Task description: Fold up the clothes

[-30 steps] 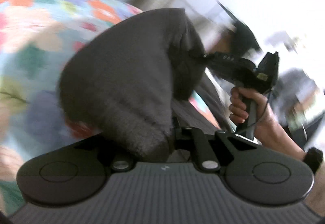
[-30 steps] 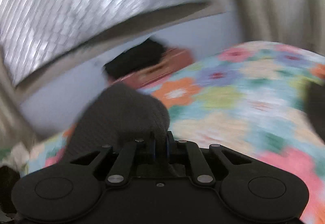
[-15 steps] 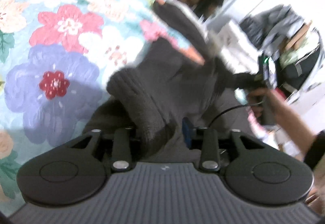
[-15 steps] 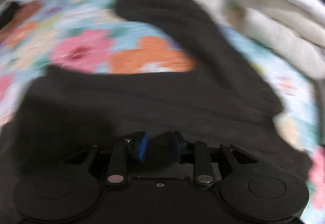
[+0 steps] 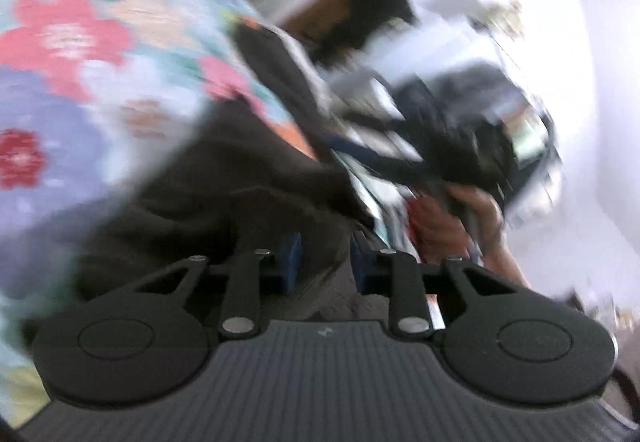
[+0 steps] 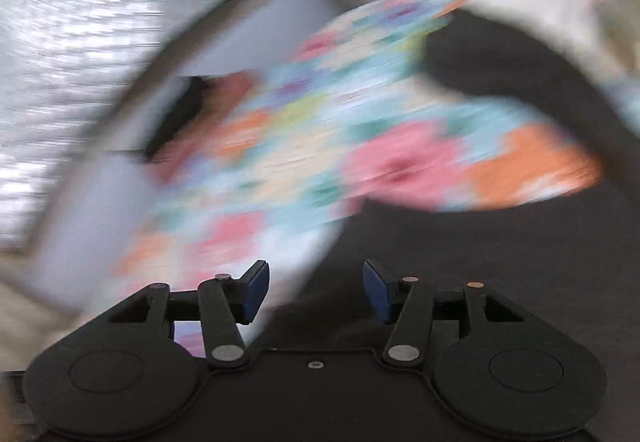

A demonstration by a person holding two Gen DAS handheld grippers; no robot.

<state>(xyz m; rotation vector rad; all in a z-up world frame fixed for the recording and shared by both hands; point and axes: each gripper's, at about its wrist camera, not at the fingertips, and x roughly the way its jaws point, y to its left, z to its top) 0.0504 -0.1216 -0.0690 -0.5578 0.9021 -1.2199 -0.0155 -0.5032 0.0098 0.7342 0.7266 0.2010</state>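
A dark grey fleece garment (image 5: 224, 177) lies on the flowered bedspread (image 5: 80, 41). My left gripper (image 5: 325, 262) is low over its near edge. Its jaws are closing, a fold of the fabric stands in the gap, and the blue pads (image 5: 290, 262) still look apart. In the right wrist view the garment (image 6: 480, 282) spreads to the right, with a sleeve (image 6: 500, 57) curving away. My right gripper (image 6: 316, 292) hangs over the garment's left edge with its jaws opening and nothing pinched. Both views are blurred by motion.
The bedspread (image 6: 320, 145) stretches ahead. Cream bedding (image 6: 540, 1) is heaped at its far right. A red-brown box (image 6: 224, 89) sits by the far edge under a grey woven panel (image 6: 60, 21). A person's hand (image 5: 452, 226) grips the other handle.
Both grippers were shut on the lifted garment a second ago. They have let it down onto the bed, the right jaws have spread wide and swung left, and the left jaws opened then narrowed.
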